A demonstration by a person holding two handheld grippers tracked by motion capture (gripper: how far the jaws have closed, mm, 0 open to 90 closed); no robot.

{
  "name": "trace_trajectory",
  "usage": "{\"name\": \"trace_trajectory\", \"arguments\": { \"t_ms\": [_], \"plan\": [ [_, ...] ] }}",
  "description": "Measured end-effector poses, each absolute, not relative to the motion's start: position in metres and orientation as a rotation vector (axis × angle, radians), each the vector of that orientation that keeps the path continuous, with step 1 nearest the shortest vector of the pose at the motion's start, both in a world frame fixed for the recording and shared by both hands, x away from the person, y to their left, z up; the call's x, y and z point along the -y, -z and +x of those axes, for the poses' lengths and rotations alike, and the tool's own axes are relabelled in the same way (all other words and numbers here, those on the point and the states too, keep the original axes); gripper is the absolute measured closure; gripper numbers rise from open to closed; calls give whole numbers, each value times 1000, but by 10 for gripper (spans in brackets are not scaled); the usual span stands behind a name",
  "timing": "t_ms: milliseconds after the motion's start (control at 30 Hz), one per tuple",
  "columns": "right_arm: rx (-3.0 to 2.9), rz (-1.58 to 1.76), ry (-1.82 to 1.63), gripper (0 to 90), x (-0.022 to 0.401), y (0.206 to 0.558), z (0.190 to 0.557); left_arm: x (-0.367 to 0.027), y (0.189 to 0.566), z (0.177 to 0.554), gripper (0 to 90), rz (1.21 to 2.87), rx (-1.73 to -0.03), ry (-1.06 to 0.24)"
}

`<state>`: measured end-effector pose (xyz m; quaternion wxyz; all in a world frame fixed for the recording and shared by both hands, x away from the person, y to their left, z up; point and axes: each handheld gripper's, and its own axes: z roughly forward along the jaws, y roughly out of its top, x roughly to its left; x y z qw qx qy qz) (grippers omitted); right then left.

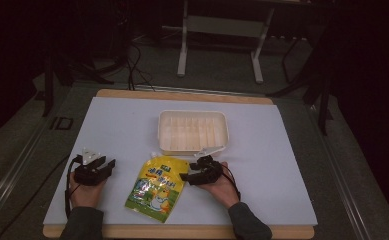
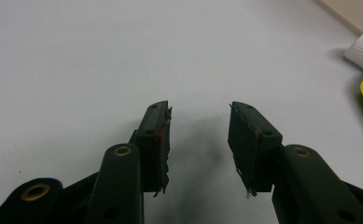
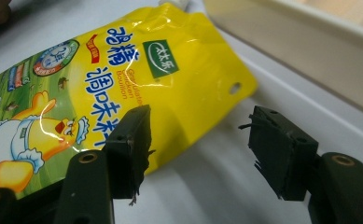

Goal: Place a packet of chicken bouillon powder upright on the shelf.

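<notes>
The right gripper (image 1: pixel 186 176) gapes wide, gripping nothing, its jaws at the edge of the yellow pouch (image 1: pixel 156 188) lying at its nine o'clock. The white tray (image 1: pixel 192 131) sits at twelve. The left gripper (image 1: pixel 110 165), also open and empty, rests beyond the pouch.

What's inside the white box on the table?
The white box looks empty from the high view: just its pale ribbed bottom shows, with no items in it. Its near wall hides a thin strip of the bottom along that side.

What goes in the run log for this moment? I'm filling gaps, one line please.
left gripper: open, idle on table | right gripper: open, at edge of yellow pouch | white tray: empty
</notes>
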<state>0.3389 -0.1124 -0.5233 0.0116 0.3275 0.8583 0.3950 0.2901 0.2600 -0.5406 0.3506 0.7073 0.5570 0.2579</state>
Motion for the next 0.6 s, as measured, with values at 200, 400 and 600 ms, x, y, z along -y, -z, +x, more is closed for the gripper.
{"name": "trace_trajectory", "arguments": {
  "t_ms": [200,400,600],
  "plan": [
    [-2738,1013,-1249,422,97,529,341,-260,541,290,576,1832,-1442,-668],
    [-2814,1040,-1330,460,88,533,343,-260,541,290,575,1832,-1443,-669],
    [-2853,1054,-1282,563,78,531,344,-259,541,290,574,1836,-1443,-672]
  ]
}}
